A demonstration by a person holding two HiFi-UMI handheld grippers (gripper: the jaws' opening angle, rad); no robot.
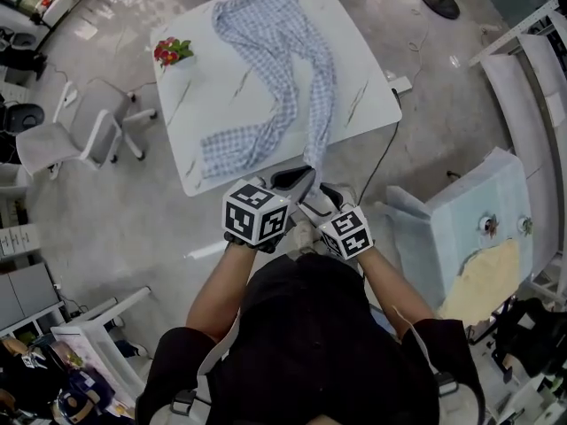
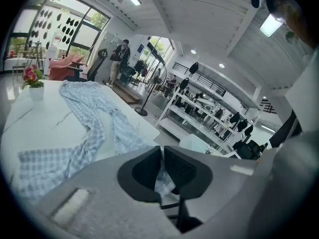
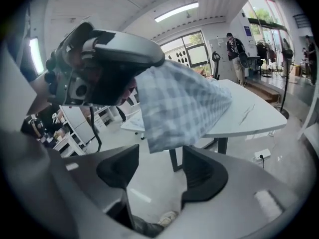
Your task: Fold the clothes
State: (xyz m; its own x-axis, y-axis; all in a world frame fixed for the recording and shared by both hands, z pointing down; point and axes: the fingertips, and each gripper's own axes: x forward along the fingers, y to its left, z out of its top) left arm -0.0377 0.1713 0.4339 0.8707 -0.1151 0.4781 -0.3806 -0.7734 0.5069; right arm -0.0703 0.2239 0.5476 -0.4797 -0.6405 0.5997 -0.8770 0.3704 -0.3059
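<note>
Checked trousers [image 1: 275, 51] lie sprawled, unfolded, across the white table [image 1: 372, 104]. The left gripper [image 2: 162, 158] pinches one leg's hem at the near edge; the right gripper [image 3: 160, 158] stands spread beside the cloth. Folding looks barely begun.

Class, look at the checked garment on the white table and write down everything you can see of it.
The checked garment looks like thin blue-and-white woven trousers, crumpled and unfolded. It lies lengthwise on the white table, waist at the far end. One leg bends toward the table's near-left corner. The other runs off the near edge, its end pinched in the shut left gripper. The right gripper is open just below that hanging hem, not gripping it.
</note>
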